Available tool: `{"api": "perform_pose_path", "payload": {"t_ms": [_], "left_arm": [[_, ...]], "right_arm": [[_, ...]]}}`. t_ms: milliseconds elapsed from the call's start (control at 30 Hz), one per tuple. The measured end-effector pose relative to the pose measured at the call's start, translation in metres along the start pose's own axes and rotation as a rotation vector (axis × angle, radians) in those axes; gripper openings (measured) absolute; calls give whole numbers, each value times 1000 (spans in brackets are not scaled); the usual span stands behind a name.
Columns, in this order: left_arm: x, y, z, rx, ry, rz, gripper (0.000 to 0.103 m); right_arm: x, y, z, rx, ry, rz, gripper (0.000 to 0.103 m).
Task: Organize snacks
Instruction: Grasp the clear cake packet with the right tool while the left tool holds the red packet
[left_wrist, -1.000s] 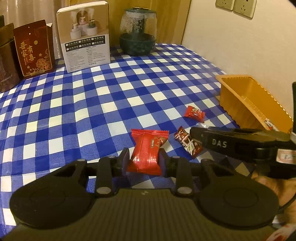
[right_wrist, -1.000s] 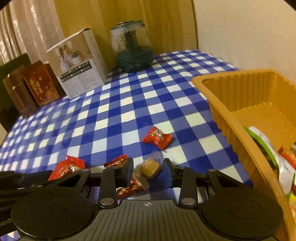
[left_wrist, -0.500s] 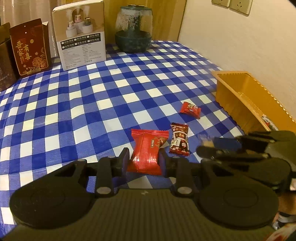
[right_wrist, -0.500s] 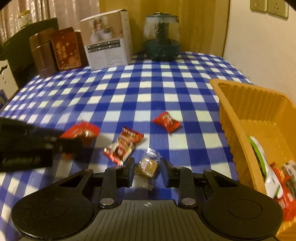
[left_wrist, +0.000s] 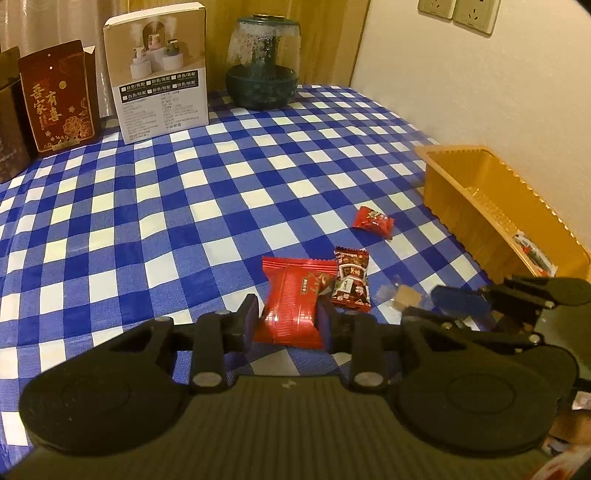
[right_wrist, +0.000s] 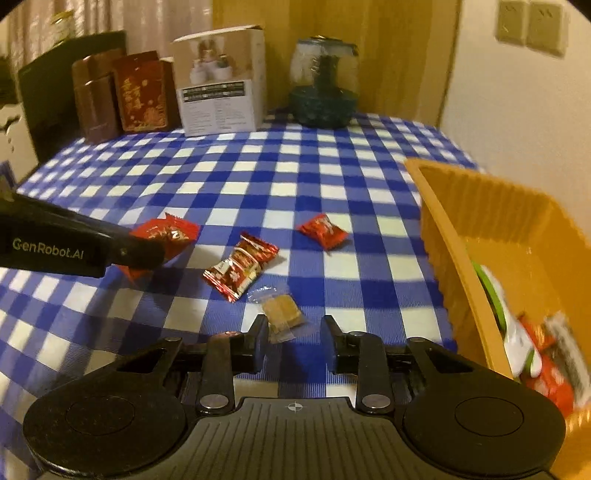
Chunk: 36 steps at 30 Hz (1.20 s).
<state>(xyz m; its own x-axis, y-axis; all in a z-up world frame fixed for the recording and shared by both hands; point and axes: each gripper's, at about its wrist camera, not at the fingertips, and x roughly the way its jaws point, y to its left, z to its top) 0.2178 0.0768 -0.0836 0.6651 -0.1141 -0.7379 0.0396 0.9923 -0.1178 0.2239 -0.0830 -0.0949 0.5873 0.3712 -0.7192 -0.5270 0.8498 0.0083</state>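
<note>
My left gripper (left_wrist: 286, 317) is shut on a large red snack packet (left_wrist: 291, 302), low over the blue checked tablecloth; the right wrist view shows that packet (right_wrist: 162, 232) at its tip. My right gripper (right_wrist: 295, 332) is shut on a brown candy in a clear wrapper (right_wrist: 282, 314), which sits at the fingertips, nearer the left finger. A dark red packet (right_wrist: 240, 271) and a small red candy (right_wrist: 324, 230) lie loose on the cloth. The orange tray (right_wrist: 461, 258) stands to the right and holds several snacks (right_wrist: 535, 350).
At the table's far edge stand a white product box (left_wrist: 162, 74), a red gift box (left_wrist: 59, 99) and a domed glass jar (left_wrist: 262, 70). A cream wall runs close behind the tray (left_wrist: 461, 206).
The right gripper's jaws narrowed around the brown candy, and the gripper rolled level and shifted sideways. The dark red packet was nudged and turned. The left gripper kept still on its packet.
</note>
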Motion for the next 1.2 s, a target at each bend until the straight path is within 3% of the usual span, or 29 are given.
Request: {"api": "perform_pose_path", "payload": {"t_ms": [100,267,433,700,800,1000,1200], "left_arm": [[1,1,-1,-4,4,0,30],[1,1,0,-3,5,0,30],[2,0,-1,-1,8,4,30],[3,0,-1,3,12,12,30],[4,-1,-1,3,13,12,30],[4,-3,0,8,14,7,30],[2,-1,0,4,10,9,30]], "right_arm": [[6,5,0,-80,-21,-6,31],[12,4,2,-109,-29,6,32],[13,10,4,-162,-44,9,49],[24,8,9,-156,-53,41,49],[25,7,10,-146,-49,57,47],[24,6,12,-99,-30,99,24],[21,-2,16,36,-4,132,24]]}}
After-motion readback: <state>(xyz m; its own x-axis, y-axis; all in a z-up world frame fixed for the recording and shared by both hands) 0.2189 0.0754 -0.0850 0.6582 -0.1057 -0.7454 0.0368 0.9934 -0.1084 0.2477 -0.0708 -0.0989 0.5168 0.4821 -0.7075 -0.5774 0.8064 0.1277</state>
